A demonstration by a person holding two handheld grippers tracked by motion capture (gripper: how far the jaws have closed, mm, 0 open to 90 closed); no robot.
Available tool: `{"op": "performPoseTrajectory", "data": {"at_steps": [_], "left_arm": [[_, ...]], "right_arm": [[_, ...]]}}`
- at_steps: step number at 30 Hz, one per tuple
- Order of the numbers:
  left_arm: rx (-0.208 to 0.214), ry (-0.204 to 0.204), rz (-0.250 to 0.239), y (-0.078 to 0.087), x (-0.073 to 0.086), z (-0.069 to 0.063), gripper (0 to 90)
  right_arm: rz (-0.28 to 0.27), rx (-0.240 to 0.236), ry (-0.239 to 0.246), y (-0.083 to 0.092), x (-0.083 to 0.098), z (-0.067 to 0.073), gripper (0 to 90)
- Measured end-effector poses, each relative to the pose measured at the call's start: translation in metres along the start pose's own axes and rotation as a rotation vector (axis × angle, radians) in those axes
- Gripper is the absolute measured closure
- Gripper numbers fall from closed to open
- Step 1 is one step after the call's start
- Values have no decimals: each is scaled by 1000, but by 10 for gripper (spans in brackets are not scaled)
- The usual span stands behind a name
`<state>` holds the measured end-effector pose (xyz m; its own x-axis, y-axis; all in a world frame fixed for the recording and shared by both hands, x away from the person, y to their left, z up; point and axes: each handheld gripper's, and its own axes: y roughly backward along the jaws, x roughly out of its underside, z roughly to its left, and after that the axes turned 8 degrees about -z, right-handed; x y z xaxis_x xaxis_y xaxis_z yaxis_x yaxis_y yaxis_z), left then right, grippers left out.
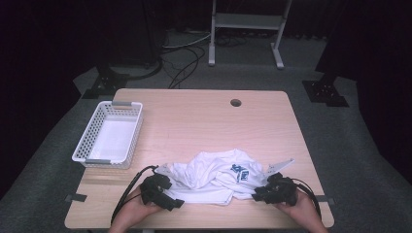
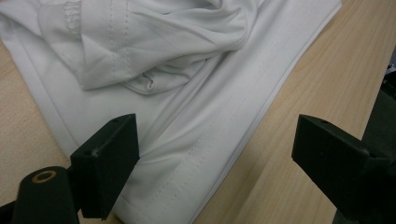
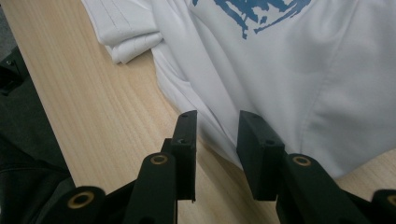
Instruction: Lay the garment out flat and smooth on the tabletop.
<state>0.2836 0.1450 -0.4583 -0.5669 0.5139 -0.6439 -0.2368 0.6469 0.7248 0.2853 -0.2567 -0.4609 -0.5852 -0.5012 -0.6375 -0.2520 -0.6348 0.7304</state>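
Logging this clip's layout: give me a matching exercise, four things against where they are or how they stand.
Things:
1. white T-shirt
2. white basket
3. left tongs
4. right tongs

Places or states:
A. jaws wide apart over the shirt's hem
B. crumpled at the near edge of the table, blue print up
C. far left of the table, nothing inside
D. jaws a narrow gap apart at the shirt's edge

Pairs: 1-B, 2-C, 3-A, 4-D
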Motion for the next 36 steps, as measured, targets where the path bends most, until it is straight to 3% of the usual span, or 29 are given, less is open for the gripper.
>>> {"op": "performPoseTrajectory", "data": {"at_steps": [3, 6, 10, 21, 27, 31, 36], "left_arm": [[5, 4, 11, 2, 1, -1, 147], [24, -3, 29, 3, 0, -3, 146], [48, -15, 7, 3, -4, -7, 146], [32, -89, -66, -3, -44, -8, 145], [-1, -81, -100, -17, -68, 6, 146], [-46, -78, -104, -27, -82, 16, 147], [-81, -52, -99, -40, -96, 31, 251]], "right_arm": [[5, -10, -1, 1, 1, 0, 675], [17, -53, -5, 0, -1, 1, 624], [-37, -91, -10, 7, -9, 1, 576], [-137, -54, -40, 14, -40, -23, 473], [-178, -19, -72, 12, -57, -41, 458], [-167, 16, -94, 4, -69, -56, 461], [-141, 46, -106, -11, -83, -71, 506]]}}
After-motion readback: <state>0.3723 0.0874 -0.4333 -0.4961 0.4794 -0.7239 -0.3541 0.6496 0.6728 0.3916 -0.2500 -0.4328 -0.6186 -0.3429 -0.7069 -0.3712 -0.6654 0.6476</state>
